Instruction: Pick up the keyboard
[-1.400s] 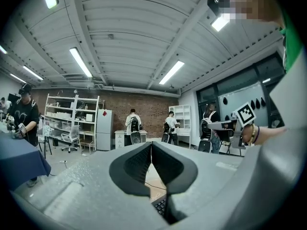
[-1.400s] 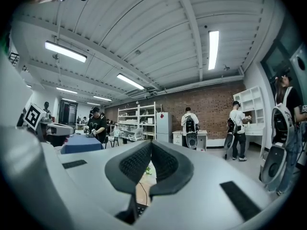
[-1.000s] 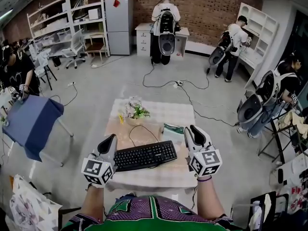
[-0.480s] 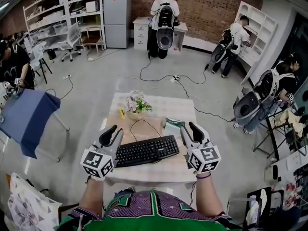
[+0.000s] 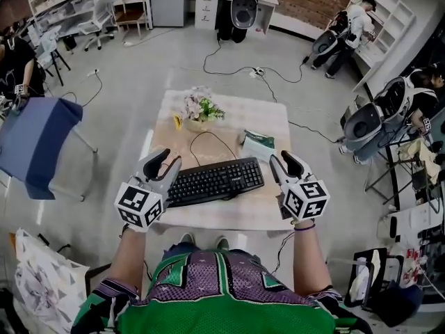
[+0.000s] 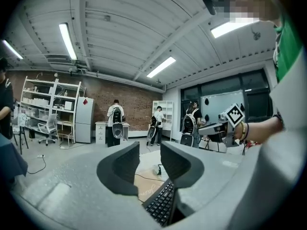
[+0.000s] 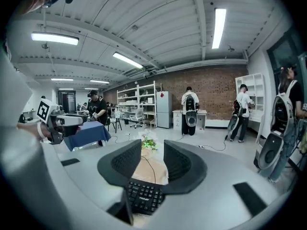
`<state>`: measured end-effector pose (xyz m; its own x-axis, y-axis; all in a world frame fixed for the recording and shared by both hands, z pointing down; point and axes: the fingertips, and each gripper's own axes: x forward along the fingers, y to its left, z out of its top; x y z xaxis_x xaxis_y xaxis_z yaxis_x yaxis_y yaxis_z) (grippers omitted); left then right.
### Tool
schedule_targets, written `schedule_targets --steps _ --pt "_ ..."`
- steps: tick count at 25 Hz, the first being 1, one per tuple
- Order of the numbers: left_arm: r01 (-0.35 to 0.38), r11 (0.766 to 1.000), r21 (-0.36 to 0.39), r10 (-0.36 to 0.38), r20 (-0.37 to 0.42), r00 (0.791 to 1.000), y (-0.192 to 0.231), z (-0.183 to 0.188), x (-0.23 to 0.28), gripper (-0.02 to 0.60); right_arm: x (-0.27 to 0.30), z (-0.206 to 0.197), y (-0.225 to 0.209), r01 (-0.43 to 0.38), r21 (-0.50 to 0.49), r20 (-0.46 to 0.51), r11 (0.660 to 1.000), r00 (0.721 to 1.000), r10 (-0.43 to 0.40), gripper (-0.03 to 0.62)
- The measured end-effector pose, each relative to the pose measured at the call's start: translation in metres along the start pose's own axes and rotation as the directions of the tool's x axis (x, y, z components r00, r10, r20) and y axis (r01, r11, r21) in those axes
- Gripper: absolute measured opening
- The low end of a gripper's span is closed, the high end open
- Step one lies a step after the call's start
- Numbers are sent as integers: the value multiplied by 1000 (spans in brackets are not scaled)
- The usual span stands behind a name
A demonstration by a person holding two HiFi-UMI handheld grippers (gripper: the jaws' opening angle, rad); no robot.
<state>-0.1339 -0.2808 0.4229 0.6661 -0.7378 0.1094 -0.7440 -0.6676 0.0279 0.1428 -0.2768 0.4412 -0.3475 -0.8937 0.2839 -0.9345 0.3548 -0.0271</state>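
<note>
On the small table point(image 5: 224, 218) just in front of us the black keyboard point(image 5: 215, 181) lies flat and a little askew. Its cable point(image 5: 208, 139) loops back toward the flower pot point(image 5: 197, 111), and a green packet point(image 5: 259, 145) sits just beyond its right far corner. We hold the left gripper point(image 5: 164, 163) at the keyboard's left end and the right gripper point(image 5: 284, 161) at its right end, one at each short side.

Neither has hold of anything. The left gripper's jaws are opening, and the keyboard's end shows low in the gap with no pad pressing on it. The right gripper's jaws stand wide apart, with the keys showing just beneath and ahead of them.

We judge this to be the approach to a grasp at both ends. Each pair of jaws sits side by side rather than one above the other. A pinch on so thin a slab probably calls for a roll of the wrist, or else a bite across a corner. We should:

- let the left jaws finish spreading before we push in;
- slide both grippers inward evenly so the keyboard does not skate sideways;
- close both at about the same time;
- raise the two ends level.

The cable could tug at the flower pot, so we lift gently. We also keep the right gripper off the green packet.
</note>
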Motion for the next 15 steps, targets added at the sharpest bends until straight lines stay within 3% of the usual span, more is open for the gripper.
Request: schedule_targets --steps 3,15 --pt "9 1000 19 -8 -44 999 -3 -17 11 130 6 -23 -10 -7 36 -45 999 999 8 132" --pt "32 999 -24 -35 -149 988 -27 -69 32 130 20 -132 -39 7 164 -238 986 971 33 132"
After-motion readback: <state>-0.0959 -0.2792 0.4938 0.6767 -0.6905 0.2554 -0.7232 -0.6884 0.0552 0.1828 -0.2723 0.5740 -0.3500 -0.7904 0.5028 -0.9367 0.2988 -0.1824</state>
